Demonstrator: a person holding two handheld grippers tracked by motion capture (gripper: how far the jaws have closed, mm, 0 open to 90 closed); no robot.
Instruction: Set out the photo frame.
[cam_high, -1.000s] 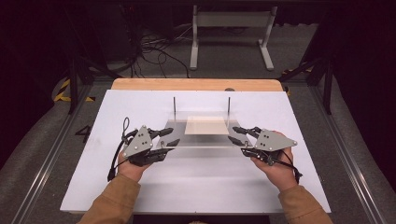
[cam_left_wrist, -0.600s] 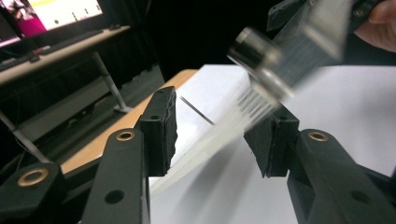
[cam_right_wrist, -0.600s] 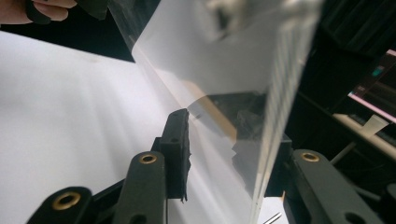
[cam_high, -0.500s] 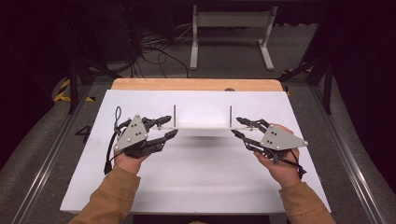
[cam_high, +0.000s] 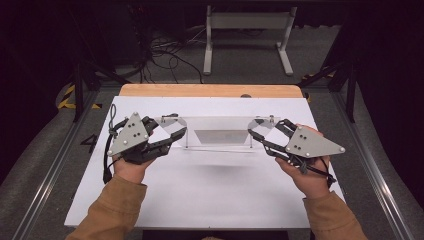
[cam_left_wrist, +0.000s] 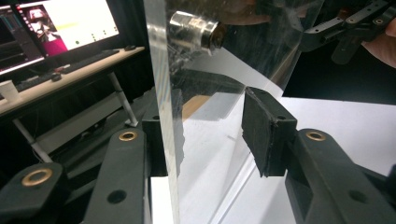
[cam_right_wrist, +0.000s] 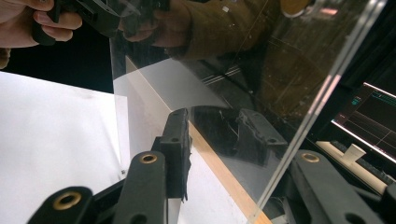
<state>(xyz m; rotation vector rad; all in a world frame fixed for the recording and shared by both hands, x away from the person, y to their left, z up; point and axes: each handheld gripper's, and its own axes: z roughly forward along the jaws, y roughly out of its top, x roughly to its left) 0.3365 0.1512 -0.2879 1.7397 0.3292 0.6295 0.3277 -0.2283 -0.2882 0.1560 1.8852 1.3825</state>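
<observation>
1. A clear acrylic box, open-framed with transparent end walls, is hanging level above the white table, casting a soft shadow beneath.
2. A metal standoff is projecting from one scratched, reflective end wall.
3. The opposite end wall is standing tilted.

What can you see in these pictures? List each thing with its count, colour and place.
clear acrylic stand: one, see-through, held above the table between both grippers
metal spacer: one, silver, on the stand's panel
table: one, white, under the stand
wooden board: one, light brown, along the table's far edge
frame: one, white, on the floor beyond the table
cables: several, black, on that floor
paper cup: one, white, on a desk
left gripper: one, black, shut on the stand's left end
right gripper: one, black, shut on its right end
sleeves: two, tan, at the near edge
</observation>
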